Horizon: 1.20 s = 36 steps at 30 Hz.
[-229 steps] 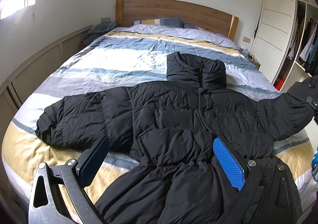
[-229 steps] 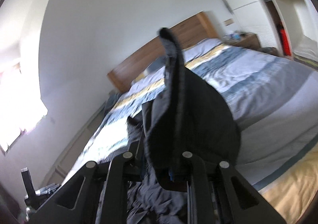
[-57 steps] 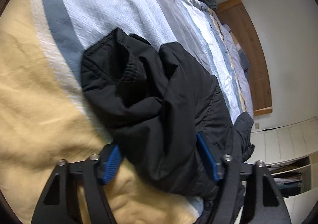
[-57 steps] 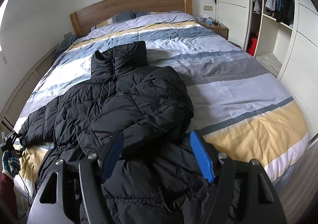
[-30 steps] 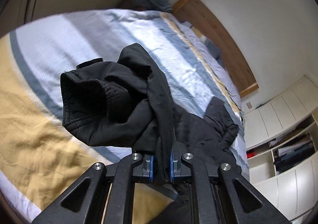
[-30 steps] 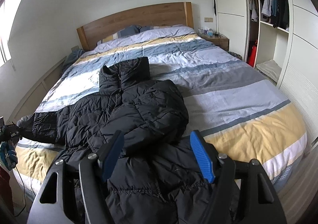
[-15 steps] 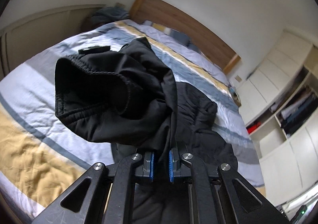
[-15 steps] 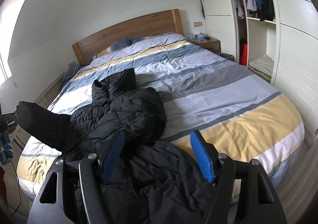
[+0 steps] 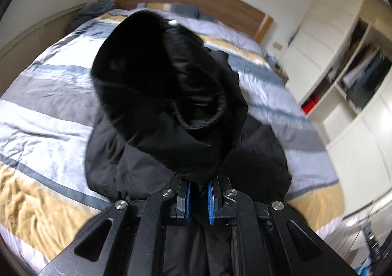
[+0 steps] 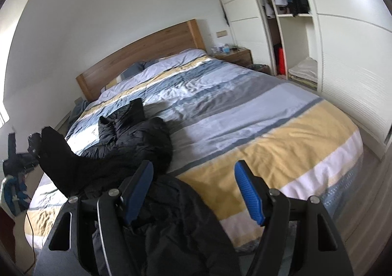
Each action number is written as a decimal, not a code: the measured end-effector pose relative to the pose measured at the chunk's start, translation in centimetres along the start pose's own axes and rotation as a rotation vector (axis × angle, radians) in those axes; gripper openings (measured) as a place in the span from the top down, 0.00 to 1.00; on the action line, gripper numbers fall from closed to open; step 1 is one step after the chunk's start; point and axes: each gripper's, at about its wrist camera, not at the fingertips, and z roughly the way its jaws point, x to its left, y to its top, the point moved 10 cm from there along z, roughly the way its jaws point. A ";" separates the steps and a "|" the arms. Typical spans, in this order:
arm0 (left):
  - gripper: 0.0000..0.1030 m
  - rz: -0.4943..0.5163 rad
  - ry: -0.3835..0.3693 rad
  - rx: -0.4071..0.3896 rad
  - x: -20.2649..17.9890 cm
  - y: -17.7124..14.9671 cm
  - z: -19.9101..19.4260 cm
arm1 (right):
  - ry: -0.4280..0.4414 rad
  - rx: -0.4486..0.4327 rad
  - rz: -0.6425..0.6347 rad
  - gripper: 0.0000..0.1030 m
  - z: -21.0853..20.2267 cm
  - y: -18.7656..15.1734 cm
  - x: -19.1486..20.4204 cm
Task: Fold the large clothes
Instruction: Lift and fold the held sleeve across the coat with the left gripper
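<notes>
A black puffer jacket (image 10: 137,138) lies on the bed's striped duvet (image 10: 245,109), its right sleeve folded over the chest. My left gripper (image 9: 198,198) is shut on the left sleeve (image 9: 159,80), which it holds lifted over the jacket's body with the open cuff facing away from me. The right wrist view shows that raised sleeve (image 10: 61,161) at the left. My right gripper (image 10: 193,173) stands open over the jacket's hem (image 10: 176,222) near the foot of the bed, with nothing pressed between its blue pads (image 10: 250,195).
A wooden headboard (image 10: 147,48) and pillows are at the far end. A nightstand (image 10: 235,55) and a white wardrobe (image 10: 343,55) with open shelves line the right side. A low panelled wall (image 9: 36,36) runs along the left. The bed's right half is bare duvet.
The left gripper has carried the sleeve up off the bed's left side and across over the jacket's body, rolling as it went. The right gripper has shifted sideways and stayed open.
</notes>
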 end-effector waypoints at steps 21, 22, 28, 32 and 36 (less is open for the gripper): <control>0.86 0.148 0.113 0.213 -4.9 -9.1 10.7 | -0.106 0.060 0.097 0.34 -1.3 -2.8 -10.0; 0.84 0.143 0.105 0.216 -5.0 -9.3 10.7 | -0.107 0.062 0.093 0.34 -1.3 -2.8 -9.9; 0.66 0.141 0.047 0.212 -6.1 -9.9 9.7 | -0.108 0.056 0.060 0.34 -2.5 -2.7 -8.7; 0.55 0.168 0.012 0.202 -6.9 -10.3 8.1 | -0.104 0.052 0.037 0.34 -3.3 -2.6 -7.3; 0.47 0.183 -0.002 0.154 -6.6 -9.9 5.2 | -0.081 0.068 -0.022 0.34 -3.5 -2.7 -4.3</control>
